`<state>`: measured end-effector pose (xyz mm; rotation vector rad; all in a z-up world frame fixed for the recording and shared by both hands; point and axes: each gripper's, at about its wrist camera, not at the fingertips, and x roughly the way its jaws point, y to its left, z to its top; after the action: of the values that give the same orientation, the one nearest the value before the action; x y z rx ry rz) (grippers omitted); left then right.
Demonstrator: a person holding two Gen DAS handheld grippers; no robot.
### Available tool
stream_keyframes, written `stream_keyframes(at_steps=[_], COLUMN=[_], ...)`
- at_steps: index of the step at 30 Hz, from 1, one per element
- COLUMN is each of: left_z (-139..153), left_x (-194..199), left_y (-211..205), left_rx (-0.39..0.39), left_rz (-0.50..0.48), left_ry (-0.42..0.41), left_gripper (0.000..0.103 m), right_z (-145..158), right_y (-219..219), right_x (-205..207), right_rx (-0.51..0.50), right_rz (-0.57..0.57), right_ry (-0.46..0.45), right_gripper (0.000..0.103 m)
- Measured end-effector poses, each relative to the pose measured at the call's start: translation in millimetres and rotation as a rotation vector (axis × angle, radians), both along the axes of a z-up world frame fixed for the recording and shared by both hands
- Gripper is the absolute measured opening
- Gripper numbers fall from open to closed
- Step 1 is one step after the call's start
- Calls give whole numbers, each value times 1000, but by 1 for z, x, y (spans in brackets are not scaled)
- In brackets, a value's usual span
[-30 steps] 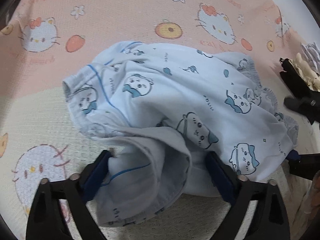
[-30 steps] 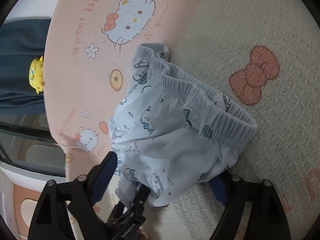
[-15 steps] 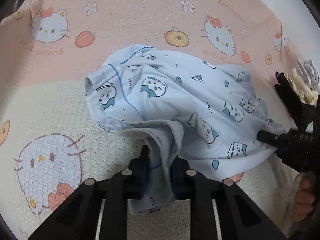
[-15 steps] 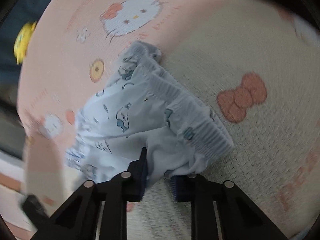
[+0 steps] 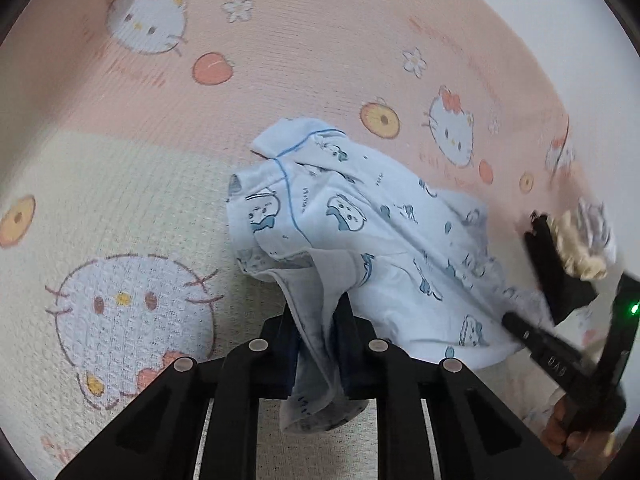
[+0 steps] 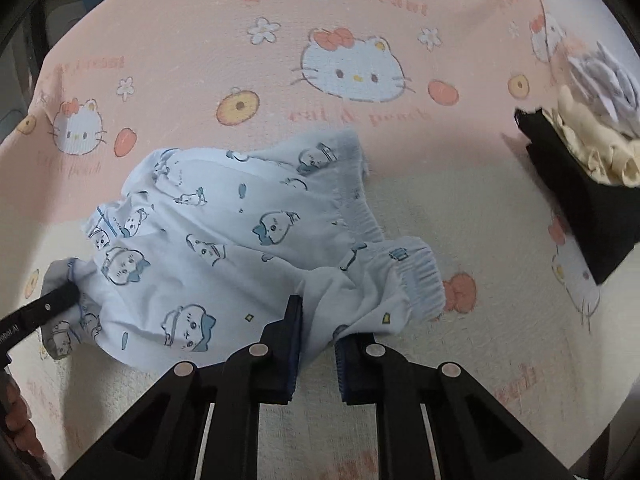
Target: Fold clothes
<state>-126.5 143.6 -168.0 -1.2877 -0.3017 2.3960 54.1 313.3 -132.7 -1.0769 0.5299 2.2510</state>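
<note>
A: Left gripper (image 5: 318, 344): clamped narrow on a hem flap of the pale blue printed pyjama shorts (image 5: 360, 232), cloth bunched between the pads and hanging out below.

B: Right gripper (image 6: 316, 340): likewise pinched on a fold just inside the elastic waistband (image 6: 416, 276). Shorts rumpled, spread across the Hello Kitty blanket (image 6: 360, 20), partly on pink, partly on cream.

A: No flat fold visible. Could fit either a shake-out before folding or a mid-fold carry.

B: Risks: only thin bites of fabric held, so slipping under a sharp tug likely. Uneven pull, and a twisted, lopsided crease.

A: Also close by on the right: black garment (image 6: 592, 208) under cream and lavender pieces. Wide swing, and a snagged pile.
</note>
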Motion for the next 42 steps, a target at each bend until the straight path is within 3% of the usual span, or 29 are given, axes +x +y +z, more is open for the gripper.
stream_keyframes(at_steps=[5, 10, 16, 28, 32, 34, 35, 36, 37, 38, 40, 42], left_z=[2, 4, -12, -31, -31, -30, -30, -28, -27, -25, -19, -13], left_x=[1, 1, -9, -15, -13, -11, -8, -5, 1, 7, 15, 25], left_y=[-14, -24, -25, -27, -41, -51, -59, -63, -64, -64, -67, -60], left_rx=[31, 1, -94, -119, -14, 61, 106, 127, 130, 132, 125, 67], left_rz=[23, 18, 14, 18, 64, 103, 141, 174, 202, 229, 256, 247], left_ry=[-31, -32, -62, -105, -160, -194, -207, -213, -216, -217, -187, -161], left_gripper=[12, 12, 12, 13, 14, 15, 19, 25, 47, 69, 71, 71], right_z=[-1, -5, -16, -31, -29, -28, -27, -26, -25, -22, -19, -18], right_y=[7, 14, 14, 23, 23, 24, 24, 24, 24, 23, 25, 29], right_x=[12, 22, 20, 18, 18, 19, 19, 20, 21, 22, 27, 34], right_rx=[-50, -102, -115, -170, -194, -212, -221, -230, -234, -228, -224, -238], right_rz=[-40, -58, -60, -67, -46, -34, -27, -21, -17, -17, -20, -28], right_ry=[-4, -8, -56, -91, -68, -51, -42, -33, -21, -12, -7, 1], right_gripper=[13, 13, 13, 13, 15, 31, 49, 56, 64, 64, 64, 64])
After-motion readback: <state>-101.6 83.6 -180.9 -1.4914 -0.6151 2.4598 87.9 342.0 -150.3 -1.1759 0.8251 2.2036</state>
